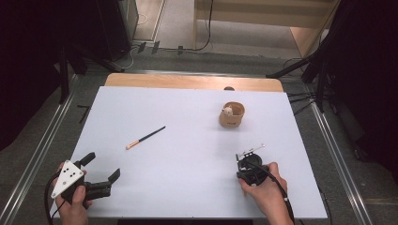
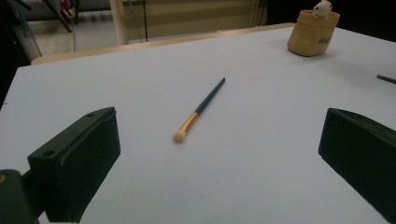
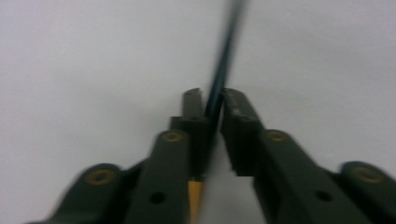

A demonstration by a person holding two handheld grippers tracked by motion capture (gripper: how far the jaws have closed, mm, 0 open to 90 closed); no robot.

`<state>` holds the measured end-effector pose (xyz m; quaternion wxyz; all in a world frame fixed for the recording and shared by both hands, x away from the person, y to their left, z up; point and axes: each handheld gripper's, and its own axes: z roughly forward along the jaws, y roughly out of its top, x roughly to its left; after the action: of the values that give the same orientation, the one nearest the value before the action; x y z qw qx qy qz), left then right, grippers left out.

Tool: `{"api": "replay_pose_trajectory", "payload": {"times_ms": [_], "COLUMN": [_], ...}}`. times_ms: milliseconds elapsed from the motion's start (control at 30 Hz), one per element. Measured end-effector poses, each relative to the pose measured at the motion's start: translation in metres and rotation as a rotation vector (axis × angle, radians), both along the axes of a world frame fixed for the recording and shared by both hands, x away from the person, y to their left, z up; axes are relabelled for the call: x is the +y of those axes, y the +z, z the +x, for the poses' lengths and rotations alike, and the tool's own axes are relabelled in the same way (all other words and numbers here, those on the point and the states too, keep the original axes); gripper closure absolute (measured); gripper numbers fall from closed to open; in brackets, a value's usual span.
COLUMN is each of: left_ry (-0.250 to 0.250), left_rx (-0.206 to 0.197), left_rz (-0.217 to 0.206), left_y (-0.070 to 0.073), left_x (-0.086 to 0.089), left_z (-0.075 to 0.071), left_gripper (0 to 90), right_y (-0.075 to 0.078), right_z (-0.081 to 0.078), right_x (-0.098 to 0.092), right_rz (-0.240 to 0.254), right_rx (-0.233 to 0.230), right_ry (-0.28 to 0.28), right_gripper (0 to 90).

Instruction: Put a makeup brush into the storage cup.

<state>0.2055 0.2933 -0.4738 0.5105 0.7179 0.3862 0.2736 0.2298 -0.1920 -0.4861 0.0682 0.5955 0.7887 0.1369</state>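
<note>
A makeup brush (image 1: 145, 137) with a dark handle, gold ferrule and pale tip lies loose on the white table (image 1: 187, 108), left of centre. In the left gripper view the same brush (image 2: 201, 109) lies ahead of my left gripper (image 2: 219, 140), whose jaws stand wide apart with nothing between them. My left gripper (image 1: 102, 165) rests near the front left corner. A second dark-handled brush (image 3: 224, 60) is pinched between the jaws of my right gripper (image 3: 212, 95), its gold ferrule below the pads. My right gripper (image 1: 248, 164) points down at the table, front right.
A tan pouch (image 1: 231, 115) stands at the back right with a small white toy (image 1: 228, 111) in its mouth; the left gripper view has the pouch (image 2: 312, 35) at its far right. Beyond the table's wooden back edge (image 1: 187, 80) are floor, cables and dark stands.
</note>
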Motion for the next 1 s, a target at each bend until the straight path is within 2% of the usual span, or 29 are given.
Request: {"api": "replay_pose_trajectory", "payload": {"times_ms": [167, 300, 367, 433, 500, 733, 833, 867, 933, 1000], "left_ry": [-0.005, -0.014, -0.037, -0.053, -0.057, -0.082, -0.095, -0.095, -0.114, -0.119], "left_rx": [0.009, 0.018, 0.044, 0.065, 0.069, 0.07, 0.07, 0.07, 0.076, 0.079], "left_rz": [0.0, -0.009, -0.051, -0.074, -0.075, -0.051, -0.041, -0.041, -0.036, -0.037], "left_y": [-0.001, 0.001, 0.003, 0.004, 0.006, 0.013, 0.016, 0.016, 0.02, 0.021], "left_x": [-0.003, -0.007, -0.007, -0.009, -0.011, -0.024, -0.03, -0.03, -0.037, -0.039], "left_z": [0.003, 0.005, 0.008, 0.013, 0.016, 0.026, 0.032, 0.032, 0.038, 0.04], "left_gripper": [0.0, 0.0, 0.0, 0.0, 0.0, 3.3, 3.3, 3.2, 3.3, 3.2], "right_y": [-0.001, -0.001, 0.0, 0.002, 0.005, 0.016, 0.018, 0.018, 0.02, 0.021], "right_z": [-0.001, -0.003, -0.004, -0.005, -0.005, -0.007, -0.006, -0.006, -0.004, -0.003], "right_x": [-0.006, -0.01, -0.01, -0.011, -0.011, -0.014, -0.014, -0.014, -0.015, -0.015], "right_rz": [0.051, 0.078, 0.102, 0.111, 0.133, 0.202, 0.212, 0.212, 0.243, 0.254], "right_rx": [-0.005, -0.033, -0.053, -0.089, -0.124, -0.251, -0.293, -0.293, -0.33, -0.333], "right_ry": [-0.014, -0.018, -0.02, -0.028, -0.03, -0.02, -0.028, -0.028, -0.024, -0.022], "right_gripper": [85.5, 85.5, 85.5, 85.5, 85.5, 85.5, 85.5, 85.5, 85.5, 85.5]}}
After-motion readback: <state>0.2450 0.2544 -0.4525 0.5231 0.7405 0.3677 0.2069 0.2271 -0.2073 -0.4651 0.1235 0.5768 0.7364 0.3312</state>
